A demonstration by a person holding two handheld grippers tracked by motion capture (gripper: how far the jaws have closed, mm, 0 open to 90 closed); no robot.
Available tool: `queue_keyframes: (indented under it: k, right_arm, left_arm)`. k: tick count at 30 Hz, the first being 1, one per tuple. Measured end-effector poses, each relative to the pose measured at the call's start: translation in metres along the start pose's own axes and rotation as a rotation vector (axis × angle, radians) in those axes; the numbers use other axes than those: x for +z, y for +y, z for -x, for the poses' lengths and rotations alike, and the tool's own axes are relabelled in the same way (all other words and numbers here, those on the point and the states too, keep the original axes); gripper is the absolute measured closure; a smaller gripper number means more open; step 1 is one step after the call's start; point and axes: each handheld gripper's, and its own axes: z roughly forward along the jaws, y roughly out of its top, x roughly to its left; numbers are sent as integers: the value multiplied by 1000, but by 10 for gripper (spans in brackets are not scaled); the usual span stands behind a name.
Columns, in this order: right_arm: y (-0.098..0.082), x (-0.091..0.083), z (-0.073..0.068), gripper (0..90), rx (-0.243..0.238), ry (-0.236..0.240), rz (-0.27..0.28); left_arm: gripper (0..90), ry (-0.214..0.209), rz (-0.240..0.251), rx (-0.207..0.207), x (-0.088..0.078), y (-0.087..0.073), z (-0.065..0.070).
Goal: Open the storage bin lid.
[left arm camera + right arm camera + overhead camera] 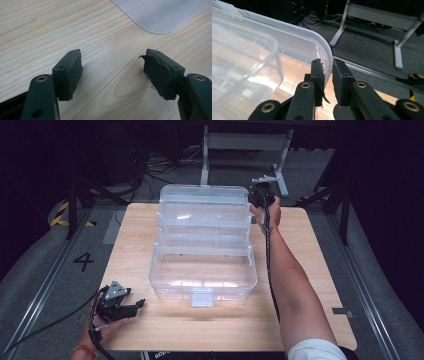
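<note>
Between the fingers of the right gripper (327,75), the thin clear wall of a plastic box (287,50) is clamped: one pad sits inside the rim, the other outside, at the rounded corner. In the high view this right gripper (263,200) holds the far right corner of the box (202,242), with the person's right forearm (295,290) stretched along the box's right side. The box is a clear tiered organiser lying open in the middle of the counter (310,265), its long axis running near to far, its trays stepped upward toward the far edge and a latch at the near wall.

The left gripper (112,72) rests low over the bare wood with its fingers apart and nothing between them; a corner of the box shows beyond it, off to the far right. In the high view the left gripper (117,305) sits at the near left corner of the counter, apart from the box. The right hand is plainly the one engaged, so any folding or shifting of the far tier would likely start from that clamped corner.
</note>
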Motion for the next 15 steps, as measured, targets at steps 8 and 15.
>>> queue_keyframes:
  k: [8, 15]
  right_arm:
    - [0, -3, 0, 827, -21, 16, 8]
    - [0, -8, -1, 815, -35, 22, 11]
  left_arm:
    - [317, 4, 1, 5, 0, 0, 0]
    - [316, 5, 0, 4, 0, 0, 0]
